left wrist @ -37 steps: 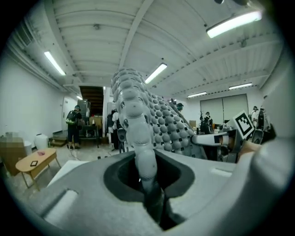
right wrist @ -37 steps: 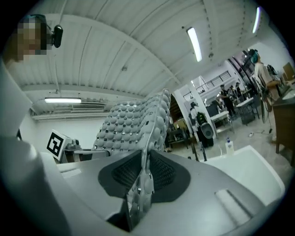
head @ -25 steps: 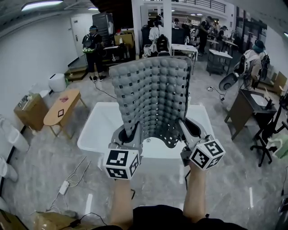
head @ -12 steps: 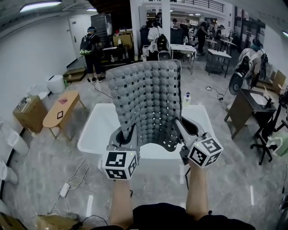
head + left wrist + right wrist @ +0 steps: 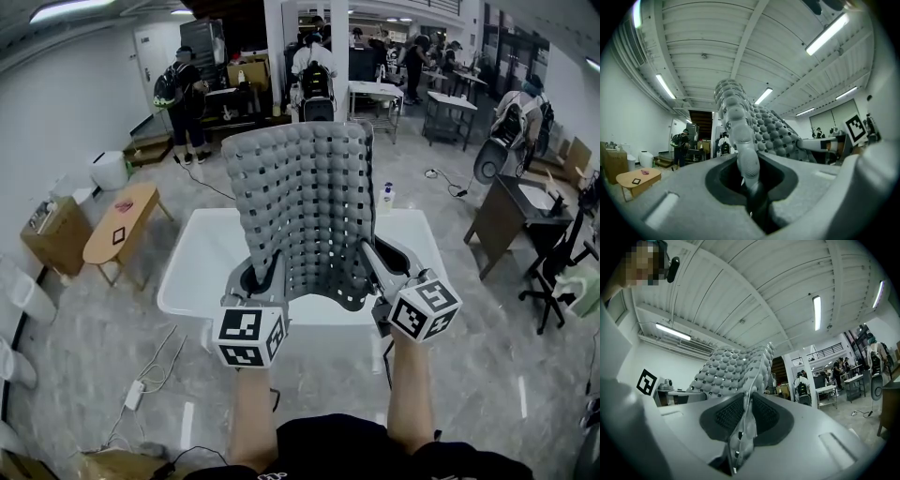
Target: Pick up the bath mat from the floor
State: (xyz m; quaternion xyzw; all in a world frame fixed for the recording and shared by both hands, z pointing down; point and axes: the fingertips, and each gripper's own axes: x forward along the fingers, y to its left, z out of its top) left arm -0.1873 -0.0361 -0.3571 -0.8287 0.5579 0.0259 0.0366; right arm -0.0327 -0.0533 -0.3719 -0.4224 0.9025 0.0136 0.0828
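My left gripper (image 5: 751,190) is clenched on the lower edge of the bath mat (image 5: 305,202). In the left gripper view, the two grey jaws pinch a rounded, bumpy fold of the mat, which rises straight up out of the gap. My right gripper (image 5: 739,434) is clamped the same way. In the right gripper view, its ribbed dark pads (image 5: 765,413) squeeze a thin edge of the mat seen side-on, with the sheet fanning away towards 11 o'clock.

In the head view, both grippers sit low in front of me. The left one grips the mat's bottom corner at 7 o'clock and the right one grips the corner at 5 o'clock. Each gripper carries a cube with black-and-white square markers, and my bare forearms (image 5: 251,422) run back to the bottom of the picture.

The bath mat is grey, covered in rows of rounded pebbles with small square holes between them. It is off the floor, held upright and spread between the grippers, with its top edge curling slightly at 12 o'clock.

Behind and below the mat is a white tub (image 5: 187,281) on a marbled grey floor (image 5: 487,375). An oval wooden table (image 5: 117,234) stands at 10 o'clock. A dark desk (image 5: 506,211) is at 2 o'clock, and people stand among tables far off at 12 o'clock.
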